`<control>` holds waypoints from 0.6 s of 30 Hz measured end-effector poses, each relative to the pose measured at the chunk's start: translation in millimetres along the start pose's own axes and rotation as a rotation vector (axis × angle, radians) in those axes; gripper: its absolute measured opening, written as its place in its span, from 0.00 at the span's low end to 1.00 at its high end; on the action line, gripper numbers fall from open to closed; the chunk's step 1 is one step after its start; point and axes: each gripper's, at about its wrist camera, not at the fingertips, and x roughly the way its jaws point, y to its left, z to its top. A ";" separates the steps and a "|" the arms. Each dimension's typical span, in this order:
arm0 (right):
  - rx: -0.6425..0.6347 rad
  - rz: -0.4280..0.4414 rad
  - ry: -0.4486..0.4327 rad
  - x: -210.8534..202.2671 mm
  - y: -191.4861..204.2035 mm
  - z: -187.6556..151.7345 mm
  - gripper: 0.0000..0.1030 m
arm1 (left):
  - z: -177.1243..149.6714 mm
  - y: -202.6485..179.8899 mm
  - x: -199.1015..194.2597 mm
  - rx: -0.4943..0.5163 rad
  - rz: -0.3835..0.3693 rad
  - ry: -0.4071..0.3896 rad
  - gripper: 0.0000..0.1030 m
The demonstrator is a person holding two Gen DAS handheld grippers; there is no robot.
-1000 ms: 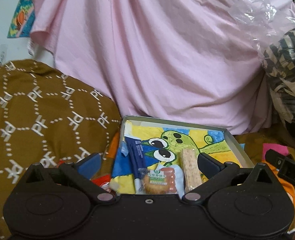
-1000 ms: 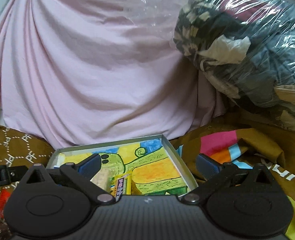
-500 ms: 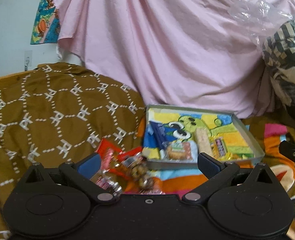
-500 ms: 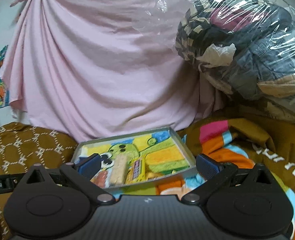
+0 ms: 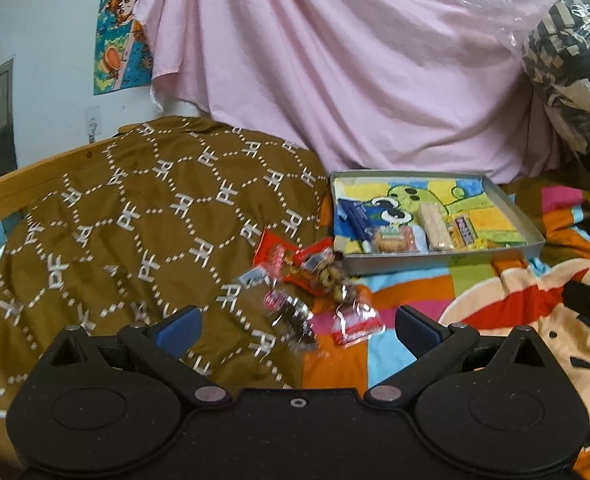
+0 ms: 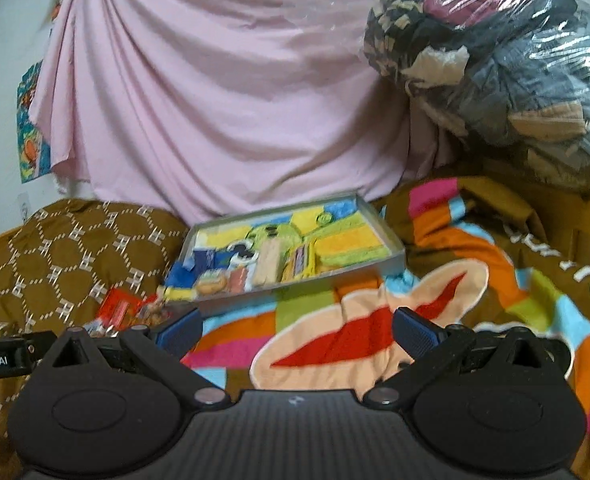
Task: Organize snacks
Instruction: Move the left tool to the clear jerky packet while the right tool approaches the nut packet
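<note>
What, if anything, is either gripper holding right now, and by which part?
Nothing. The left gripper and right gripper are both open and empty; the loose snacks lie on the bed beside the tray.

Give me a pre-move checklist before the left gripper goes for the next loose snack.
1. Left gripper open and holding nothing: ok.
2. Right gripper open and holding nothing: ok.
3. Loose snacks in sight ahead of the left fingers, on the blanket beside the box: ok.
4. Single packet separable from the pile: cannot tell; the wrappers overlap and are blurred.
5. Box has bare space to the right of the yellow packet: ok.
6. Right gripper out of the left's path: ok; only its edge shows at the far right of the left wrist view.
</note>
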 end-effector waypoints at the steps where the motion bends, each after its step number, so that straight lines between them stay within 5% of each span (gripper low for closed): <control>1: -0.003 0.006 0.010 -1.8 1.7 -3.1 1.00 | -3.0 1.1 -2.6 -0.004 0.004 0.006 0.99; 18: -0.145 0.044 0.135 -17.3 39.1 -33.8 1.00 | -18.0 22.0 -6.0 -0.059 0.061 0.156 0.99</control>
